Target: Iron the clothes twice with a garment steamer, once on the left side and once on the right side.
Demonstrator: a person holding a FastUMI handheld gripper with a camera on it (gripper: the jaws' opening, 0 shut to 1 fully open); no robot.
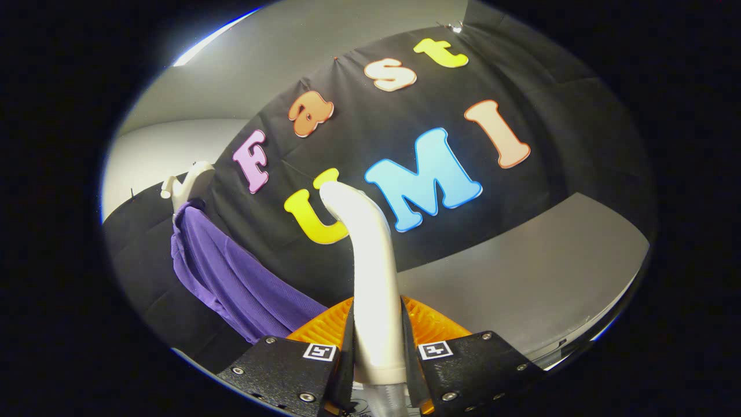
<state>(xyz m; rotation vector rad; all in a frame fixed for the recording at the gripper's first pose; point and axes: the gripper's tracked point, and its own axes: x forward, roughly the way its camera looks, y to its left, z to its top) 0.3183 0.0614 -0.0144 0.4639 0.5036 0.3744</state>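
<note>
A white garment steamer [370, 266] stands up between my two fingers, its curved head pointing left toward the booth wall. My gripper [377, 347] is shut on the steamer's handle, both fingers pressing its sides. A purple garment [231, 272] hangs on a white hanger [188, 182] to the left of the steamer, against the black cloth. The steamer head is apart from the garment, to its right. The garment's lower part is hidden behind my left finger.
The black booth wall [550, 145] is straight ahead. A grey tabletop [521, 278] lies to the right, with its edge curving near my right finger. A pale wall and a ceiling light are beyond the hanger.
</note>
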